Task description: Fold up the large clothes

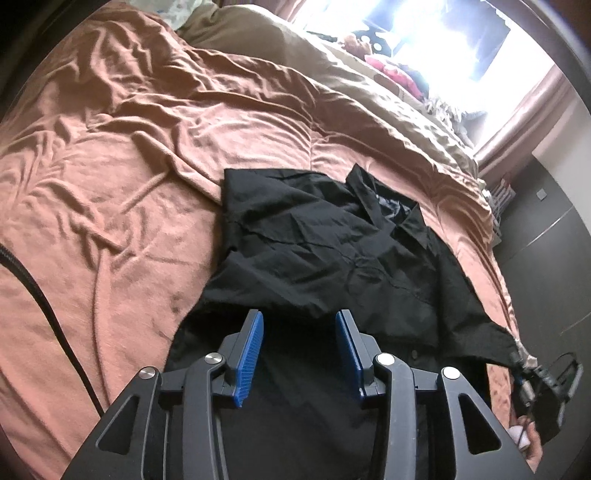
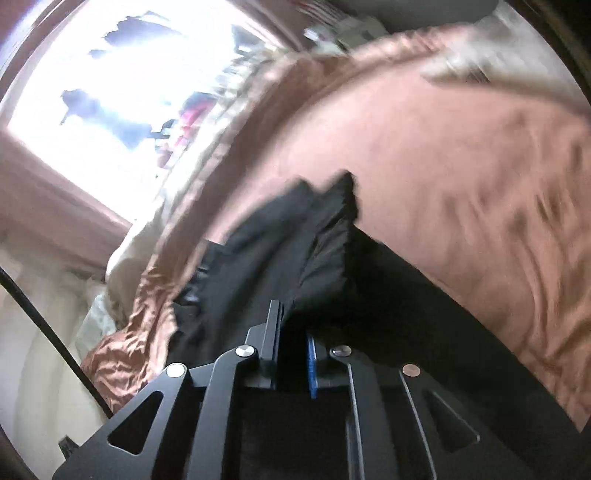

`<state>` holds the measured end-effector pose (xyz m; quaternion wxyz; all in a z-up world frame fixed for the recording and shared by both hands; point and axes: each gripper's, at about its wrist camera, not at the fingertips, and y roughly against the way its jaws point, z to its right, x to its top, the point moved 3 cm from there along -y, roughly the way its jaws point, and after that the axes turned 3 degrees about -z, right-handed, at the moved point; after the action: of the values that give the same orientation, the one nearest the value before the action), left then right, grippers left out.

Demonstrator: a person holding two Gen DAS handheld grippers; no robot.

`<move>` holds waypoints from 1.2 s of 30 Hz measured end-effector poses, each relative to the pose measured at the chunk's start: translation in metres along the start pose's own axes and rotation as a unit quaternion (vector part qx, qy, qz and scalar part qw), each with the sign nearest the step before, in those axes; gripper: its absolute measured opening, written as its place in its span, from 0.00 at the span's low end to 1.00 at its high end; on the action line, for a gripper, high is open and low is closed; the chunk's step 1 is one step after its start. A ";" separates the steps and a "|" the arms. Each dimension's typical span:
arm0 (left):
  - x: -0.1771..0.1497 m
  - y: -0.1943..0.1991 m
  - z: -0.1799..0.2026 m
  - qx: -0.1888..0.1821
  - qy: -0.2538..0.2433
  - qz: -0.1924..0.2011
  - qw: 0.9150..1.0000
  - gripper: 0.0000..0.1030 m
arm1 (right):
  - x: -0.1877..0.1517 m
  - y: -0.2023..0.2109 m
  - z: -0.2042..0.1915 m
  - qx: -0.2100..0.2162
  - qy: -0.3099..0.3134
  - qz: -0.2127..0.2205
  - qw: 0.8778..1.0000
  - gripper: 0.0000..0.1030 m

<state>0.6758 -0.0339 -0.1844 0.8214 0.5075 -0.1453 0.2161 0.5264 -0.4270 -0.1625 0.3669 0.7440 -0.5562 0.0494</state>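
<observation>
A large black collared shirt (image 1: 325,243) lies partly folded on a bed with a rust-orange cover (image 1: 110,166). My left gripper (image 1: 299,332) is open, its blue pads hovering just over the shirt's near part, holding nothing. My right gripper (image 2: 293,325) is shut on a fold of the black shirt (image 2: 295,251) and lifts that edge; the cloth drapes over its fingers. The right gripper also shows in the left wrist view (image 1: 532,369), at the shirt's right corner by the bed edge. The right wrist view is blurred by motion.
A beige blanket (image 1: 332,62) covers the far side of the bed. A bright window (image 1: 443,33) with pink curtains and a pile of clothes (image 1: 399,74) lie beyond. Dark cupboards (image 1: 546,240) stand right of the bed. A black cable (image 1: 44,306) crosses the left.
</observation>
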 end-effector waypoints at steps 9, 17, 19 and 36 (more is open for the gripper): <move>0.010 0.018 -0.025 -0.020 0.038 0.012 0.999 0.42 | -0.028 -0.008 -0.132 0.068 0.148 0.002 0.987 0.06; 0.017 0.036 -0.057 -0.012 0.073 0.026 0.997 0.42 | -0.083 -0.052 -0.199 0.119 0.227 -0.074 0.964 0.06; 0.017 0.040 -0.067 -0.012 0.087 0.028 0.996 0.42 | -0.106 -0.069 -0.209 0.114 0.252 -0.112 0.955 0.07; 0.013 0.047 -0.059 -0.016 0.076 0.032 0.996 0.42 | -0.071 -0.059 -0.122 0.043 0.236 -0.191 0.952 0.64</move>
<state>0.6643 0.0400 -0.1682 0.8304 0.4717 -0.1021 0.2783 0.5912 -0.2914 -0.1368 0.4575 0.8189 -0.2984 0.1761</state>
